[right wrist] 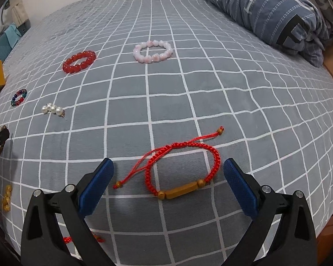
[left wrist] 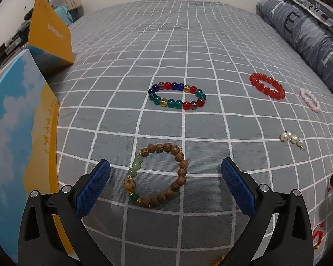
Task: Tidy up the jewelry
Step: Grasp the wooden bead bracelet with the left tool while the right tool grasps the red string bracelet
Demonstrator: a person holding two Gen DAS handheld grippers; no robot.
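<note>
My left gripper (left wrist: 165, 168) is open, its jaws on either side of a wooden bead bracelet (left wrist: 179, 173) with green beads, lying on the bed. Beyond it lie a multicoloured glass bead bracelet (left wrist: 177, 96), a red bead bracelet (left wrist: 267, 85), a pink bead bracelet (left wrist: 310, 100) and a pearl piece (left wrist: 292, 139). My right gripper (right wrist: 168, 168) is open, its jaws on either side of a red braided cord bracelet (right wrist: 215, 157) with a wooden bar. Its view also shows the red bead bracelet (right wrist: 79, 61), the pink bracelet (right wrist: 152, 51), the pearls (right wrist: 52, 109) and the multicoloured bracelet (right wrist: 18, 97).
A blue and yellow box (left wrist: 17, 133) stands at the left, with its open yellow lid (left wrist: 50, 31) behind. A folded blue quilt (right wrist: 273, 11) lies at the far right. Gold beads (right wrist: 7, 197) and another red cord (right wrist: 66, 239) lie near the bed's front edge.
</note>
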